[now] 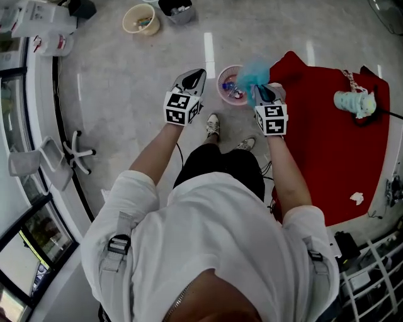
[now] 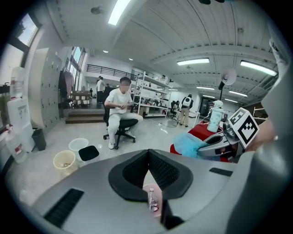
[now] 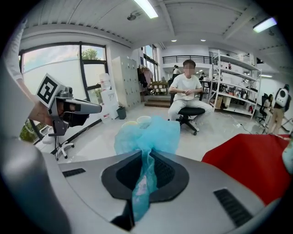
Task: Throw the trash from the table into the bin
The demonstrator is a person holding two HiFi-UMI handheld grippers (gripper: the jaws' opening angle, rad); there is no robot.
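**Head view: blue trash clamped above the pink bin, beside the table's corner**

Along the left edge a curved wall base and window frames are seen, with a chair base (image 1: 77, 153) just beside them. At the top, a beige bucket (image 1: 140, 19) and a dark container (image 1: 176, 8) stand near each other. Between these and the person, a wide stretch of bare floor is left open.

The left gripper (image 1: 194, 78) is held out over that floor, just left of the pink bin (image 1: 225, 92). In the left gripper view its jaws are pressed together with nothing between them, and the bin, with a bottle inside, is glimpsed beneath them.

The bin stands on the floor, close to the near-left corner of the red table (image 1: 337, 163), with only a narrow gap between the two.

The right gripper (image 1: 261, 90) is clenched on the blue trash (image 1: 253, 73). In its own view the thin tail of the trash is pinched between the pads while the puffed part fans out beyond the tips. From above, the trash overlaps the bin's right rim and the table's corner.

Further right on the table, a pale teal object (image 1: 354, 102) lies near the far edge and a white scrap (image 1: 357, 198) near the right edge, well apart from each other. Wire shelving (image 1: 371, 277) crowds the lower right corner.
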